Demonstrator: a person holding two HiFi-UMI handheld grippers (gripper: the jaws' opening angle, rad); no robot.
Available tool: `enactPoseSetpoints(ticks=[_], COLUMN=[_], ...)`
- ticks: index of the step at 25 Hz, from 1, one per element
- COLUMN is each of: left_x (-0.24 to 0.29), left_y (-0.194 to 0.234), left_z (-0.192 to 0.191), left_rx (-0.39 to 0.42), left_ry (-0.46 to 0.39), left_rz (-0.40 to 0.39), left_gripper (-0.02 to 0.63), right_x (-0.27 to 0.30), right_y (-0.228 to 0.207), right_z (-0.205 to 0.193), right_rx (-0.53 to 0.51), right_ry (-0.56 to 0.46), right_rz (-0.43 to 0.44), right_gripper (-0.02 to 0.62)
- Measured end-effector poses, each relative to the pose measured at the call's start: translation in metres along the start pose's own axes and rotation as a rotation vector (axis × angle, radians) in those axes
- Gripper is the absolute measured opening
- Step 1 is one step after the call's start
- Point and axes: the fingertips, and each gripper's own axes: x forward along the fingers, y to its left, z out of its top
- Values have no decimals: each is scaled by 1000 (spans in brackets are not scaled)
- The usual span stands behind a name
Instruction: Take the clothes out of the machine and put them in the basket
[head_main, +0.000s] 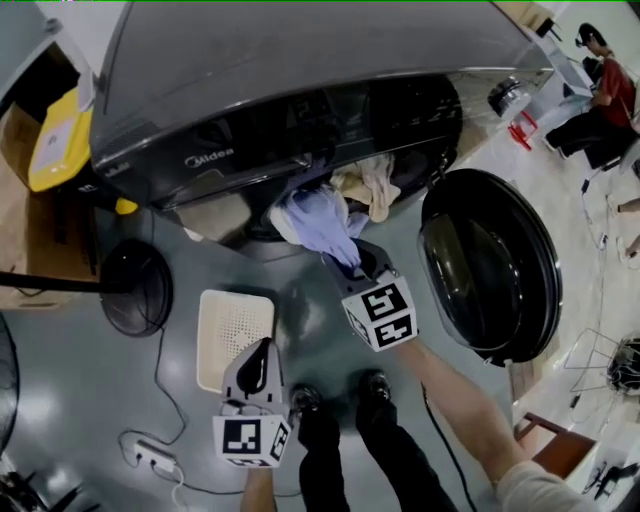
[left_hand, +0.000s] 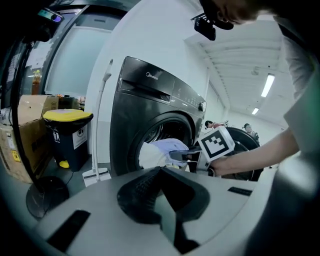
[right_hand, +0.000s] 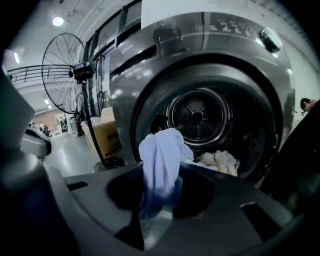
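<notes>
Nearest the head camera, the left gripper hangs over the white basket and covers its near corner. Its jaws are pressed together with nothing between them. Just beyond, the right gripper is clamped on a pale blue garment. The garment's lower end vanishes between the pads, and the rest bunches above them and reaches back to the mouth of the machine. Farther in, a cream cloth lies at the lip of the drum. From above, the machine's top hides most of the drum.
</notes>
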Motion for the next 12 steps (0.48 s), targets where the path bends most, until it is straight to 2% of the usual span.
enactPoseSetpoints(ticks=[7,12], left_x=[-17,-31], left_y=[-23,-22], left_z=[30,45], left_rx=[-9,-34], left_ry=[0,-29], left_rz=[-3,35], left_gripper=[18,18], right_x=[-90,-136], right_y=[14,27], right_z=[31,44], right_rx=[-27,-52], right_ry=[-22,-31], right_rz=[14,35], right_gripper=[133,133])
